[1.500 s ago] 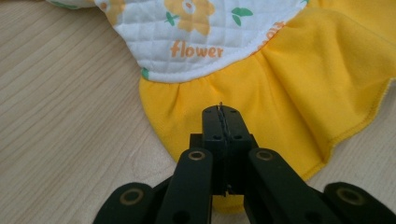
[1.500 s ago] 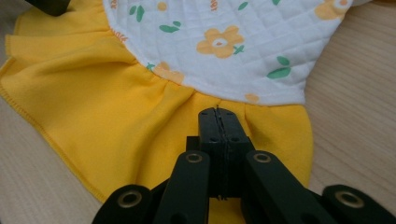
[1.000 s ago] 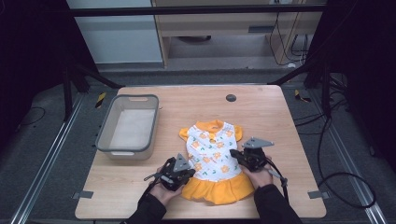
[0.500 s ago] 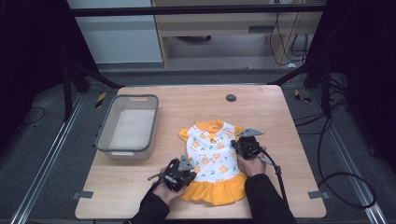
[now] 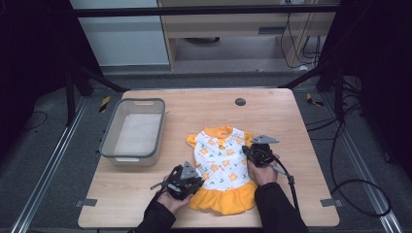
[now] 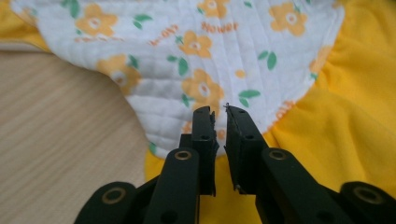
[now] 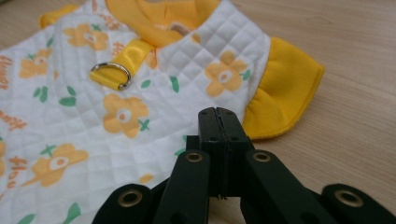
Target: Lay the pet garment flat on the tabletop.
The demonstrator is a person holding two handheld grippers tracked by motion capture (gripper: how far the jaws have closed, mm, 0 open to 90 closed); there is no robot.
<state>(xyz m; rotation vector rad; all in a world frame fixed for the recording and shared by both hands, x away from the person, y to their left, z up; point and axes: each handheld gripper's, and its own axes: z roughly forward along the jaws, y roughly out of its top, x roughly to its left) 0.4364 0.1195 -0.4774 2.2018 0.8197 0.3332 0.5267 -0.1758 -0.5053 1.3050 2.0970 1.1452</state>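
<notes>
A small pet dress (image 5: 223,160) lies flat on the wooden table (image 5: 291,116), its white quilted top printed with orange flowers and its collar, sleeves and skirt yellow. My left gripper (image 5: 197,182) sits at the dress's lower left edge. In the left gripper view its jaws (image 6: 219,112) stand a narrow gap apart above the seam where white fabric (image 6: 210,56) meets the yellow skirt, with nothing between them. My right gripper (image 5: 248,151) is at the dress's right side. Its jaws (image 7: 217,112) are pressed together beside the yellow sleeve (image 7: 285,88), near a metal D-ring (image 7: 112,72).
A grey plastic bin (image 5: 108,141) stands on the table's left half. A small black disc (image 5: 240,102) is set into the table top near the far edge. Cables trail on the floor at the right.
My right gripper has moved forward along the dress's right edge, from the skirt up to the sleeve. The left gripper has stayed at the lower left edge.
</notes>
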